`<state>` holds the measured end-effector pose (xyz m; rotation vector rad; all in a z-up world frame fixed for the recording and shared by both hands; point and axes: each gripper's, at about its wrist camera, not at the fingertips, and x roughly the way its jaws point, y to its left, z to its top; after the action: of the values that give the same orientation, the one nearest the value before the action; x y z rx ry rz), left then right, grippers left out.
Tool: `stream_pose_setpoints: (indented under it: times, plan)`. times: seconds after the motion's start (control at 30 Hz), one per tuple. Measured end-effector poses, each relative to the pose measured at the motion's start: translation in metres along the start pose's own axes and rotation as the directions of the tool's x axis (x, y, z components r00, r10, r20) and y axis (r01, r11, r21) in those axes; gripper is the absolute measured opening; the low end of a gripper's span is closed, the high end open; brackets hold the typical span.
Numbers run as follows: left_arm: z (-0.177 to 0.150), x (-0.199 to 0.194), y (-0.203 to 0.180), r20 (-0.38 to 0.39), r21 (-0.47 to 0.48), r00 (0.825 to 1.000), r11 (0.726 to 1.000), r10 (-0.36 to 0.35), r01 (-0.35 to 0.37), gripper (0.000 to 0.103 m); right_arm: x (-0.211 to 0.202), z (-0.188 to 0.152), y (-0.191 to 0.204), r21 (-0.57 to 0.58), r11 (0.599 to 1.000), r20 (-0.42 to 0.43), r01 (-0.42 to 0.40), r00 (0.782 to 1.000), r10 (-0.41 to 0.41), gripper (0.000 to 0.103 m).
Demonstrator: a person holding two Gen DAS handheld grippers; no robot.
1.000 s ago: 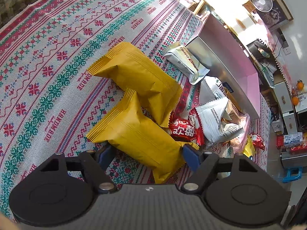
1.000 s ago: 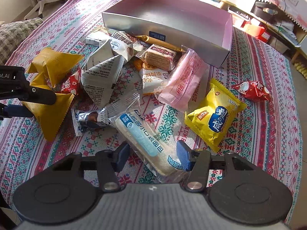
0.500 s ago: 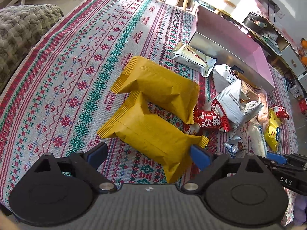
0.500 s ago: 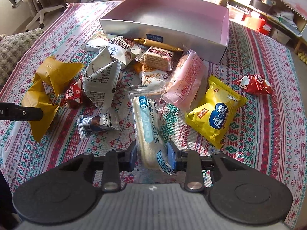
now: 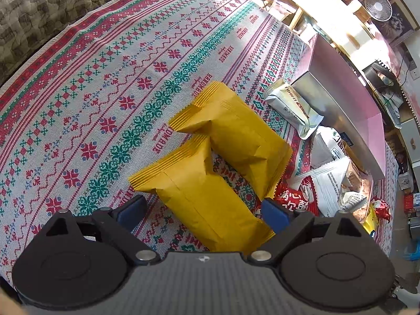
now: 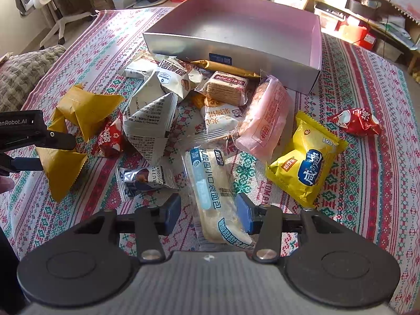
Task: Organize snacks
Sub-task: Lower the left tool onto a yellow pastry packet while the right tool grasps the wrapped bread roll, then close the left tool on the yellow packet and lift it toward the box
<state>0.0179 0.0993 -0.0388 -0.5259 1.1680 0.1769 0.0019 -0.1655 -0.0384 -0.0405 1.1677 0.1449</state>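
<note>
Two mustard-yellow snack packets lie on the patterned cloth. My left gripper [image 5: 203, 211] is open with its jaws on either side of the nearer packet [image 5: 199, 197]; the farther packet [image 5: 236, 134] lies just beyond. My right gripper [image 6: 208, 211] is open, its jaws straddling a clear bread packet with blue print [image 6: 215, 191], the right pad close to it. An empty silver box with a pink inside [image 6: 236, 34] stands at the back. The left gripper's fingers [image 6: 52, 141] show at the left of the right wrist view, around the yellow packet [image 6: 61, 170].
Several snacks lie in a pile before the box: white packets [image 6: 149, 120], a cracker pack [image 6: 225, 88], a pink packet [image 6: 265, 120], a yellow bag [image 6: 307, 162], red packets [image 6: 357, 122], a truffle chocolate [image 6: 144, 181]. A quilted cushion [image 5: 52, 5] borders the cloth on the left.
My right gripper was shut on the bread packet half a second ago and has opened. My left gripper has moved closer over the nearer yellow packet and stays open.
</note>
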Motion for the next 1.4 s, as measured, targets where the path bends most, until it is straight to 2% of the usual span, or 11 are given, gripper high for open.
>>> stream_pose_setpoints:
  times: [0.07, 0.2, 0.27, 0.4, 0.6, 0.77, 0.97, 1.1, 1.23, 1.4]
  plan:
    - [-0.002, -0.002, -0.001, 0.031, 0.009, 0.999, 1.0, 0.029, -0.029, 0.083, 0.004, -0.001, -0.001, -0.005, 1.0, -0.001, 0.013, 1.0, -0.013, 0.041]
    - [-0.009, -0.007, 0.0, 0.072, 0.052, 0.996, 0.998, 0.044, -0.047, 0.068, 0.009, -0.005, 0.001, -0.022, 0.999, 0.006, 0.048, 0.999, -0.048, 0.028]
    - [-0.011, -0.008, 0.002, 0.079, 0.076, 0.996, 0.996, 0.034, -0.04, 0.064, 0.007, -0.005, 0.001, -0.022, 0.998, 0.012, 0.054, 0.999, -0.053, 0.022]
    - [-0.013, -0.011, 0.013, 0.063, 0.082, 0.998, 0.996, -0.026, 0.021, 0.051, 0.003, -0.006, 0.0, 0.001, 1.0, 0.016, 0.031, 0.999, -0.031, 0.019]
    - [-0.013, -0.015, 0.028, 0.008, 0.036, 0.992, 0.991, -0.126, 0.126, 0.049, -0.006, -0.008, -0.007, 0.054, 0.998, 0.016, -0.034, 0.999, 0.033, 0.019]
    - [-0.014, -0.023, 0.035, -0.052, 0.008, 0.971, 0.973, -0.231, 0.232, 0.048, -0.019, -0.005, -0.016, 0.122, 0.987, 0.037, -0.107, 0.994, 0.103, 0.018]
    - [-0.013, -0.046, 0.027, -0.028, 0.038, 0.947, 0.946, -0.321, 0.322, 0.048, -0.035, 0.001, -0.021, 0.154, 0.976, 0.088, -0.152, 0.986, 0.14, 0.017]
    - [-0.006, -0.057, 0.009, -0.002, 0.075, 0.931, 0.928, -0.366, 0.365, 0.048, -0.044, 0.008, -0.026, 0.173, 0.968, 0.126, -0.183, 0.979, 0.163, 0.01]
    - [-0.001, -0.055, -0.01, -0.001, 0.106, 0.924, 0.919, -0.382, 0.38, 0.048, -0.042, 0.012, -0.024, 0.15, 0.98, 0.121, -0.131, 0.986, 0.113, 0.01]
    - [-0.003, -0.044, -0.023, -0.013, 0.155, 0.935, 0.923, -0.355, 0.352, 0.048, -0.027, 0.008, -0.027, 0.172, 0.976, 0.064, -0.13, 0.991, 0.121, 0.035]
